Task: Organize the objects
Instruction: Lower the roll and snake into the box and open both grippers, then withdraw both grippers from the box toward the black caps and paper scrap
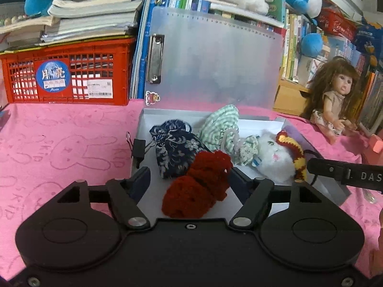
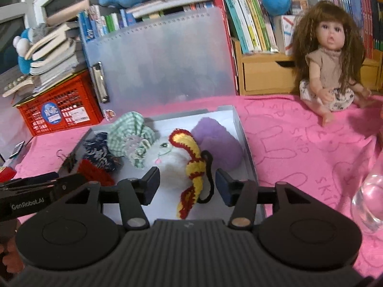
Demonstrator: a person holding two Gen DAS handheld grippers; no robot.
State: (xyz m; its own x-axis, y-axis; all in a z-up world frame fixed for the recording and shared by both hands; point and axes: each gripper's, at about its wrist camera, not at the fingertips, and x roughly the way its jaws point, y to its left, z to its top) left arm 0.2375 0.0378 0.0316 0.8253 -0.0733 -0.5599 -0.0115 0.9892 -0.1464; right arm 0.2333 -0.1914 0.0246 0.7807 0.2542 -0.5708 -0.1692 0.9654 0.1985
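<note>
Left gripper [image 1: 189,177], lower centre of its view: jaws apart, a dark red knitted piece [image 1: 196,186] lying loose between them on the floor of the white box [image 1: 261,119]. Right gripper [image 2: 187,185], lower centre of its view: jaws apart, astride the red-and-yellow crocheted piece [image 2: 191,165], pads clear of it. Beyond, mid-frame in the box: white plush [image 2: 167,160], green checked pouch [image 2: 131,136], navy patterned pouch [image 1: 172,148], purple plush [image 2: 217,143]. Upper right, on the pink cloth [image 2: 299,148]: a doll [image 2: 330,57].

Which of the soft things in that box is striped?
The knitted snake, banded red and yellow, lying between the white plush and the purple plush. The others are plain, checked or floral.
</note>
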